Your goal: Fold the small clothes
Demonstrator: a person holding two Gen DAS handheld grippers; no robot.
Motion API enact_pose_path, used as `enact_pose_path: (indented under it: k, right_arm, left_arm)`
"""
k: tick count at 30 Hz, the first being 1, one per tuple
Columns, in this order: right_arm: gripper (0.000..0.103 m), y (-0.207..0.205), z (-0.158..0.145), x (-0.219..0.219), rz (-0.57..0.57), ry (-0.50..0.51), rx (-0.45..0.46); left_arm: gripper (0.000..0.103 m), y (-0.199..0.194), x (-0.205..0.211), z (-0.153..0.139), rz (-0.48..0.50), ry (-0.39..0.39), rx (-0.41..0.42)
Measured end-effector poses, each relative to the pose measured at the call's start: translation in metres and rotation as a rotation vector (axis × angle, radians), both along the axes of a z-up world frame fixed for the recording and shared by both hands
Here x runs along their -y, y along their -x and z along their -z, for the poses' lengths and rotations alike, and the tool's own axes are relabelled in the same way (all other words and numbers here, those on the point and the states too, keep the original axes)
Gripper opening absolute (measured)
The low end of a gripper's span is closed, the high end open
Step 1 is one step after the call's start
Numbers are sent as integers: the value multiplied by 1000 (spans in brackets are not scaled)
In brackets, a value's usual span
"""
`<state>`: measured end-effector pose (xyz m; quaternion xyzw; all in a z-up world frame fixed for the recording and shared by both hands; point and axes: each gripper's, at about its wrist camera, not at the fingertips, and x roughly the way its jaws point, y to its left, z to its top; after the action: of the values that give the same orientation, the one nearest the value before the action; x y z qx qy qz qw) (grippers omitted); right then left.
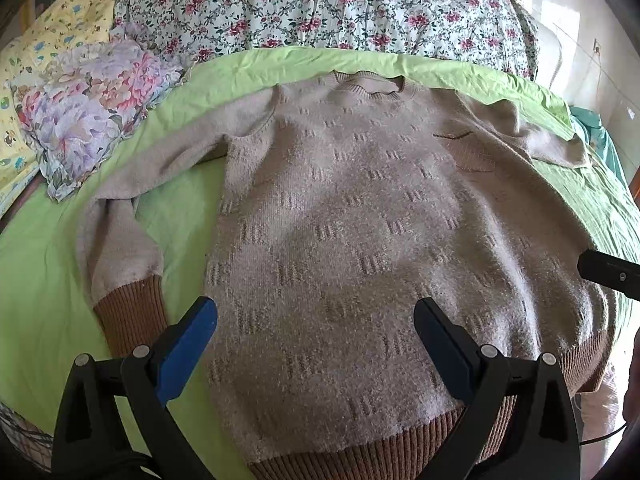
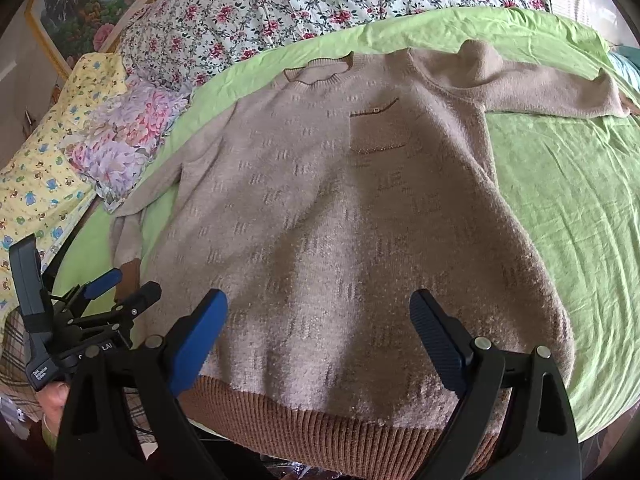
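A beige knitted sweater (image 1: 340, 208) (image 2: 340, 216) with brown ribbed hem and cuffs lies flat, front up, on a green bed sheet (image 1: 48, 280) (image 2: 560, 184). Its collar points away and a small chest pocket (image 2: 378, 130) shows. The left sleeve bends down with its brown cuff (image 1: 128, 312) near my left gripper (image 1: 316, 320); the right sleeve (image 2: 540, 88) stretches out sideways. My left gripper stands open above the lower left body. My right gripper (image 2: 320, 312) stands open above the lower middle, near the hem (image 2: 320, 416). Neither holds anything.
A floral quilt (image 1: 320, 4) lies piled behind the collar. A purple flowered pillow (image 1: 88, 104) and a yellow patterned cloth (image 1: 52, 32) lie at the far left. The left gripper (image 2: 116, 288) and a hand appear at the right wrist view's left edge.
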<state>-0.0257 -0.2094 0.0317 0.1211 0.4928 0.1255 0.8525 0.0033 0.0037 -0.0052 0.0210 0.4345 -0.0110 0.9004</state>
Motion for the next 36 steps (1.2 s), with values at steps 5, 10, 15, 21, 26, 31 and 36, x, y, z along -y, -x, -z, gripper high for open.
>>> enact_pose_path:
  k: [5, 10, 15, 21, 26, 31, 36]
  right_arm:
    - [93, -1, 3, 1, 1, -28, -1]
    - [93, -1, 3, 2, 4, -46, -1]
    - [93, -1, 3, 2, 3, -38, 1]
    - [93, -7, 3, 4, 4, -83, -4]
    - [93, -13, 3, 8, 11, -87, -4]
    - [93, -17, 5, 11, 19, -80, -1]
    - [93, -19, 5, 17, 36, -90, 17]
  left_arm:
    - [99, -2, 0, 1, 0, 12, -28]
    - [99, -2, 1, 2, 0, 19, -40]
    - [99, -4, 3, 2, -2, 15, -35]
    - [99, -11, 5, 2, -3, 10, -17]
    - [99, -17, 6, 2, -5, 26, -32]
    - [99, -21, 8, 4, -6, 26, -43]
    - [99, -28, 12, 6, -1, 23, -54]
